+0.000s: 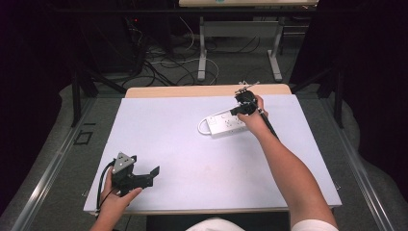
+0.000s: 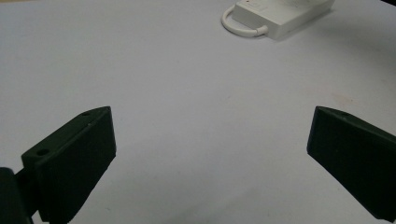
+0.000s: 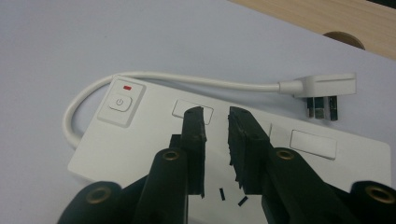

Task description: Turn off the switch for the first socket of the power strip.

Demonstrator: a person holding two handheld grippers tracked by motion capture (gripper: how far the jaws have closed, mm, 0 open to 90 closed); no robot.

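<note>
A white power strip (image 1: pixel 226 124) lies flat on the white mat, far and to the right of centre. Its cord loops off the left end, and its plug (image 3: pixel 322 91) rests beside the strip's far side. A square switch (image 3: pixel 120 103) with a red mark sits at the strip's left end. My right gripper (image 1: pixel 239 111) points down over the middle of the strip (image 3: pixel 140 140). In its own view, the right gripper (image 3: pixel 215 114) shows a narrow gap between the jaws with nothing in it. My left gripper (image 1: pixel 150 177) rests near the front left, and from its own camera the left gripper (image 2: pixel 211 116) stands wide open and empty, with the strip (image 2: pixel 280 14) far ahead.
The white mat (image 1: pixel 192 159) covers most of the table, and a strip of bare wood (image 1: pixel 192 90) shows at the far edge, with a round hole (image 3: pixel 343 39) in it. Beyond the table are cables and a desk frame (image 1: pixel 202 53) on the floor.
</note>
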